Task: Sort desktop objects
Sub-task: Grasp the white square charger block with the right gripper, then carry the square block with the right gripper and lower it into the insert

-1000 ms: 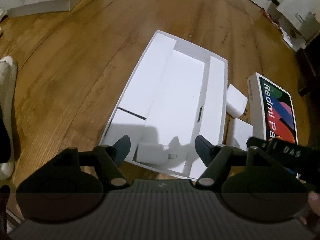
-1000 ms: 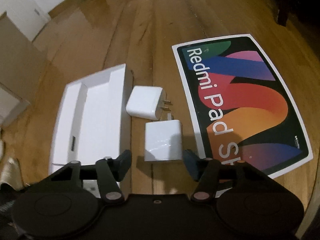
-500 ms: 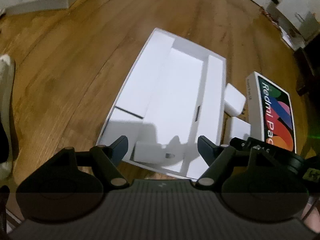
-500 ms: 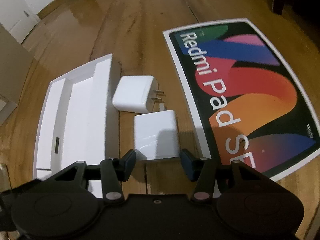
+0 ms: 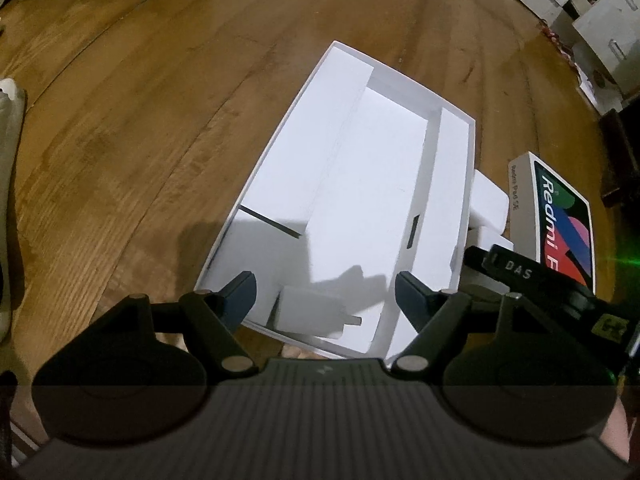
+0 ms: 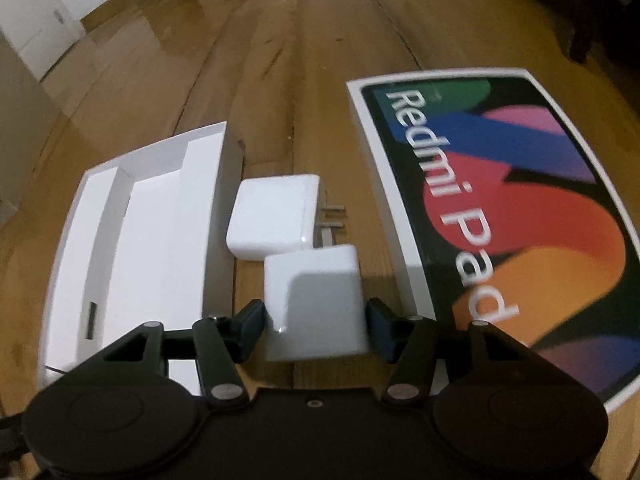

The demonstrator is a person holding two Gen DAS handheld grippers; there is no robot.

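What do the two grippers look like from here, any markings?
Both are matte black. The left gripper and right gripper each have dark blue fingertip pads, angled link arms with silver pivot pins, and round housings. The left's base is ribbed grey; the right's arm reads "DAS".

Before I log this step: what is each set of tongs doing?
Left tongs: open, holding nothing, over the white tray.
Right tongs: open around the near white charger, not yet clamped.
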